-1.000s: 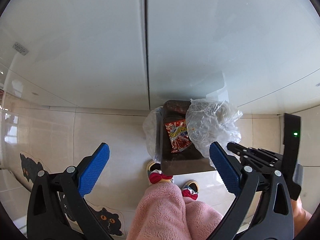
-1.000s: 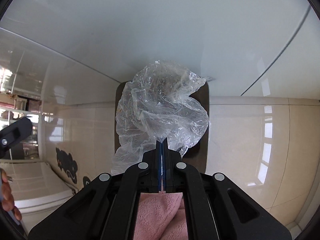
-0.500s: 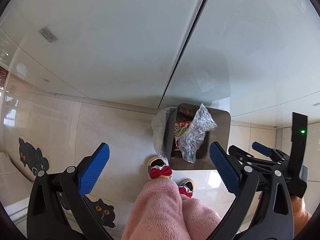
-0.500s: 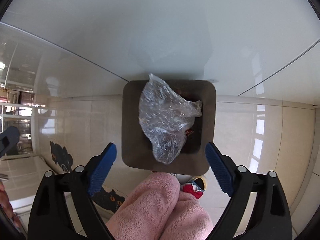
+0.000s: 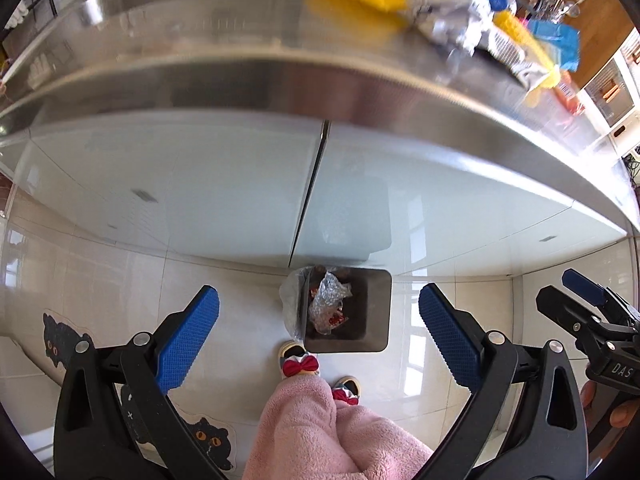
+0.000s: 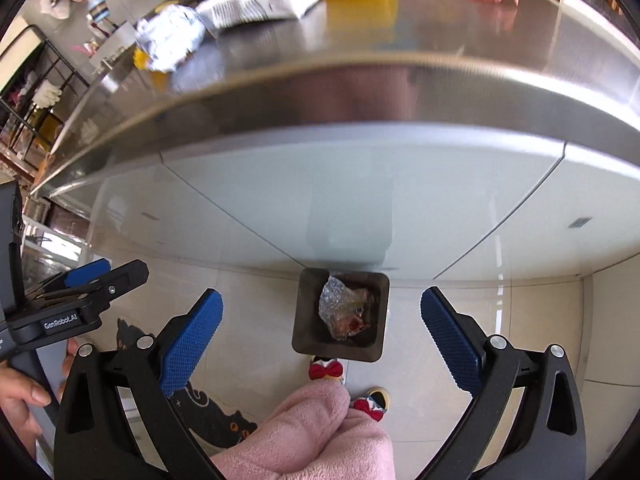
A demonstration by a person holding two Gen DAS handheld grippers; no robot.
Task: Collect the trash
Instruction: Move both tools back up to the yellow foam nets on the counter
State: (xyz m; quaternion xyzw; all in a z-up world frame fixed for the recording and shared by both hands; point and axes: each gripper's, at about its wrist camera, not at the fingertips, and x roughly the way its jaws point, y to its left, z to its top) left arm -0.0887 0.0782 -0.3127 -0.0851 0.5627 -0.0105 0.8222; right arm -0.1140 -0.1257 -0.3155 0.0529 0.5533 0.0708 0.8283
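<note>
Steel counter (image 6: 400,92) with wrappers (image 6: 256,4), tiled floor (image 5: 120,280), brown bin (image 6: 340,316)

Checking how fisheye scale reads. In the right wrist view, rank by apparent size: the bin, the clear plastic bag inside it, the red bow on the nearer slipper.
1. Bin, largest.
2. Clear plastic bag, inside the bin, smaller.
3. Red bow, smallest.
Only apparent: the bow lies slightly nearer the camera.
</note>
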